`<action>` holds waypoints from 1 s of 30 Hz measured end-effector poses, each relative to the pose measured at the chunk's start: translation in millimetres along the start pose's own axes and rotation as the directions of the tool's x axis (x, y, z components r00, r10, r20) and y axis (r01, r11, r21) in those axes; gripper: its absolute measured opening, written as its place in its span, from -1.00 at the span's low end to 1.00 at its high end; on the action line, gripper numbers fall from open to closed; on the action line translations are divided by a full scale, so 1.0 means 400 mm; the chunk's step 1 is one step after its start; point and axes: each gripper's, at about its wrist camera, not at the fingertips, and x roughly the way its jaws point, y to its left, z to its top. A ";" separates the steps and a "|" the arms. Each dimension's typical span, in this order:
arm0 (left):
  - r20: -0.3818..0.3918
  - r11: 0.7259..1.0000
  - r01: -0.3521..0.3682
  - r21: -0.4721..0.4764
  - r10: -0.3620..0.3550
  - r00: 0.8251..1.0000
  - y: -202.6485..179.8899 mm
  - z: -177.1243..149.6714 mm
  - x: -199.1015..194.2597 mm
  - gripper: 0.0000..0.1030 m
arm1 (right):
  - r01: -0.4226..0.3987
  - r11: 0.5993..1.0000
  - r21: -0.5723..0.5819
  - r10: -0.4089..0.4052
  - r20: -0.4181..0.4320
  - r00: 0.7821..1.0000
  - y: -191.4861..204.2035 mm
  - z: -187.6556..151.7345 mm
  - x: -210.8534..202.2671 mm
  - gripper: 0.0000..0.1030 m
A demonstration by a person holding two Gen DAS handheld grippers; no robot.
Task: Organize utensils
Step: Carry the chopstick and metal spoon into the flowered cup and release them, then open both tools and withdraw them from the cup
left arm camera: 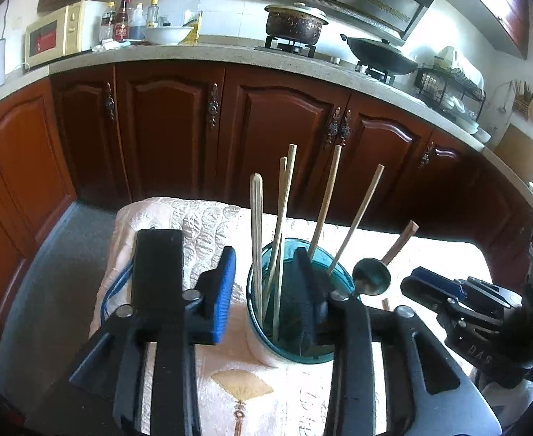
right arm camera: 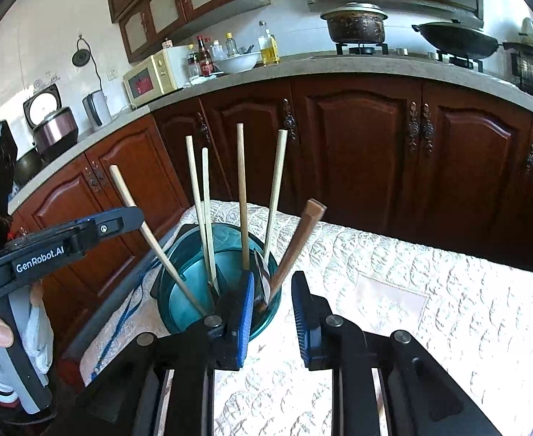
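A teal glass cup (left arm camera: 266,338) stands on the quilted cloth and holds several wooden chopsticks (left arm camera: 255,239). My left gripper (left arm camera: 266,283) is open; its right finger sits inside the cup, its left finger outside the rim. A metal spoon with a brown handle (left arm camera: 372,276) leans at the cup's right side. In the right wrist view the cup (right arm camera: 179,305) and chopsticks (right arm camera: 242,196) stand just ahead, and the spoon handle (right arm camera: 295,247) leans out to the right. My right gripper (right arm camera: 273,312) is open with the spoon's lower end between its fingers.
The cloth-covered table (right arm camera: 411,290) stretches to the right. A blue cable (right arm camera: 121,323) hangs off its left edge. Dark wooden cabinets (left arm camera: 175,127) and a counter with a microwave (left arm camera: 55,36), pot (left arm camera: 295,25) and wok stand behind.
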 end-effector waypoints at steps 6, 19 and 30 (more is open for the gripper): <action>0.020 1.000 0.004 0.018 -0.004 1.000 -0.013 -0.015 -0.040 -0.27 | 0.009 1.000 0.008 -0.009 0.004 1.000 -0.003 -0.015 -0.028 -0.61; 0.048 0.995 -0.047 0.091 0.042 0.998 -0.080 -0.070 -0.081 -0.22 | 0.012 1.000 0.000 -0.012 0.006 1.000 0.014 -0.045 -0.087 -0.61; 0.041 0.993 -0.050 0.109 0.045 0.998 -0.117 -0.110 -0.092 -0.22 | 0.042 0.999 0.013 -0.043 0.012 0.999 -0.007 -0.070 -0.146 -0.53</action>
